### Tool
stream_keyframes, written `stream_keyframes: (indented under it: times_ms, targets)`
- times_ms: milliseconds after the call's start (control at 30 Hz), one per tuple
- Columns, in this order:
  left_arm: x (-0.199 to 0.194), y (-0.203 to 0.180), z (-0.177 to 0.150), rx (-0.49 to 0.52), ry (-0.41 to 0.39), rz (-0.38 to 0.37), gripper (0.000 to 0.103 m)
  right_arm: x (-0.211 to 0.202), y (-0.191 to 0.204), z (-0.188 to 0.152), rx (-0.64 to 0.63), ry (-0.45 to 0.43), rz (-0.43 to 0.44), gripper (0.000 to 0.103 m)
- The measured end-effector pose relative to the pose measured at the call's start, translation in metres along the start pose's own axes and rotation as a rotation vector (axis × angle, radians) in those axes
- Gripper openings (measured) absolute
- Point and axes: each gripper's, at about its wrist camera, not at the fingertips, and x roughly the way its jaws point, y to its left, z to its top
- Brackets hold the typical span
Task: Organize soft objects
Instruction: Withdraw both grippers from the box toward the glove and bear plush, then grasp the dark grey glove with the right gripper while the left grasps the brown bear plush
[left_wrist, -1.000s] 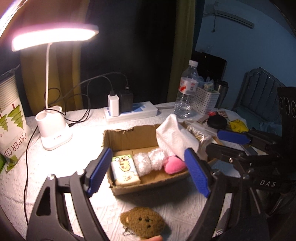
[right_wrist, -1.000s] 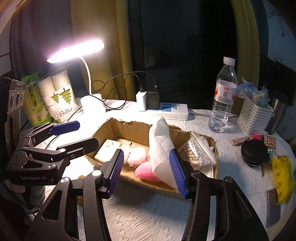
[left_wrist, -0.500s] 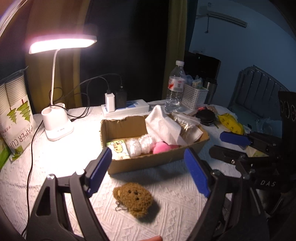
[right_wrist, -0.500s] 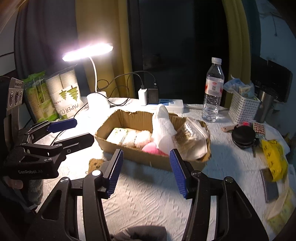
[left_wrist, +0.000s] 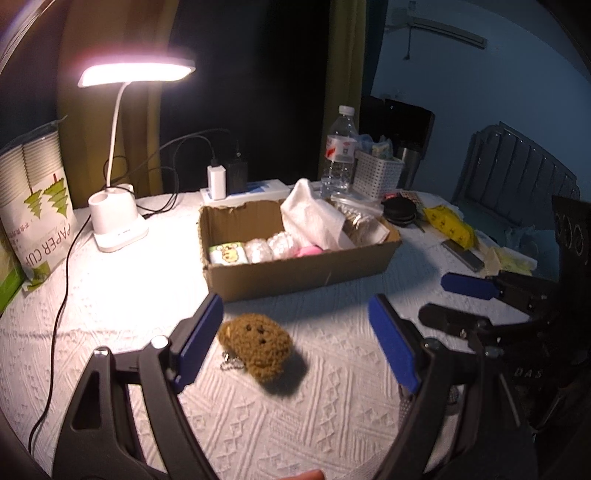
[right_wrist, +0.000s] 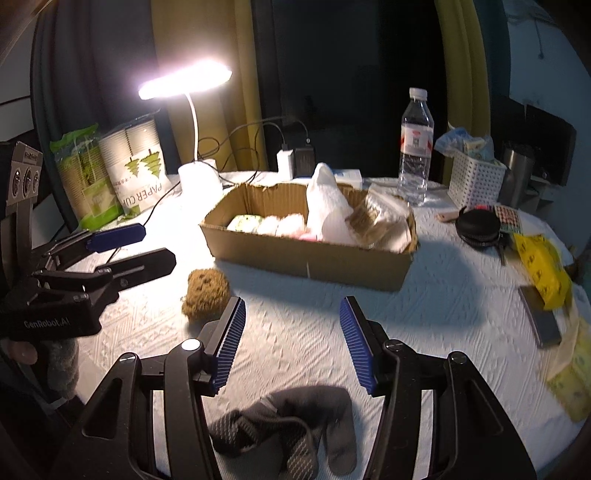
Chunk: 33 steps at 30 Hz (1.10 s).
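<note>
Both grippers wide, empty: left gripper (left_wrist: 295, 343), right gripper (right_wrist: 293, 341) jaws just opened further; we risk snagging brown fuzzy plush keychain (left_wrist: 258, 345) by its chain, or missing crumpled grey knit sock (right_wrist: 291, 428).

Beside the brown cardboard box (left_wrist: 295, 273), a fuzzy olive-brown plush (left_wrist: 258, 341) lies on the white embossed tablecloth (left_wrist: 258, 417). Inside the box sit a white cloth (left_wrist: 310, 218) and something pink (left_wrist: 310, 252). Nearer than the box, a dark grey patterned sock (right_wrist: 284, 432) lies.

Plush toy (left_wrist: 256, 345) before box (left_wrist: 295, 273)
</note>
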Motion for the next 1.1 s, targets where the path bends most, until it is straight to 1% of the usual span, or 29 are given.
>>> stream_keyframes:
  times_ms: [33,67,233,500,533,633,767,833,933,1033,1067,1100]
  targets:
    - [-0.001,0.000,-0.003,-0.002,0.005,0.000,0.082,0.000,0.000,-0.004,0.002,0.007,0.002,0.073]
    - [-0.002,-0.001,-0.006,-0.002,0.008,-0.001,0.082,0.000,0.000,-0.008,0.004,0.009,0.001,0.082]
    - [-0.002,-0.002,-0.021,-0.005,0.034,-0.008,0.082,0.001,-0.001,-0.027,0.018,0.036,-0.012,0.082]
    - [0.006,-0.006,-0.044,-0.021,0.108,-0.044,0.083,0.015,-0.002,-0.051,0.031,0.109,-0.012,0.082]
    - [0.007,-0.005,-0.045,-0.023,0.113,-0.044,0.083,0.018,-0.002,-0.053,0.031,0.124,-0.013,0.082]
    - [0.014,-0.003,-0.047,-0.027,0.133,-0.030,0.097,0.030,-0.001,-0.061,0.030,0.176,0.000,0.082]
    - [0.023,-0.001,-0.047,-0.029,0.159,-0.015,0.097,0.038,0.004,-0.066,0.023,0.193,0.034,0.082]
    - [0.029,-0.001,-0.046,-0.029,0.174,0.000,0.097,0.041,0.004,-0.066,0.023,0.199,0.039,0.080]
    - [0.038,0.001,-0.045,-0.027,0.199,0.028,0.097,0.044,0.004,-0.065,0.013,0.190,0.057,0.074]
    - [0.048,0.005,-0.043,-0.033,0.218,0.053,0.097,0.046,0.001,-0.062,0.006,0.180,0.070,0.059]
    - [0.051,0.006,-0.041,-0.035,0.221,0.063,0.097,0.047,-0.002,-0.060,0.015,0.176,0.078,0.050]
    - [0.054,0.008,-0.039,-0.037,0.223,0.073,0.097,0.048,-0.005,-0.059,0.019,0.173,0.081,0.045]
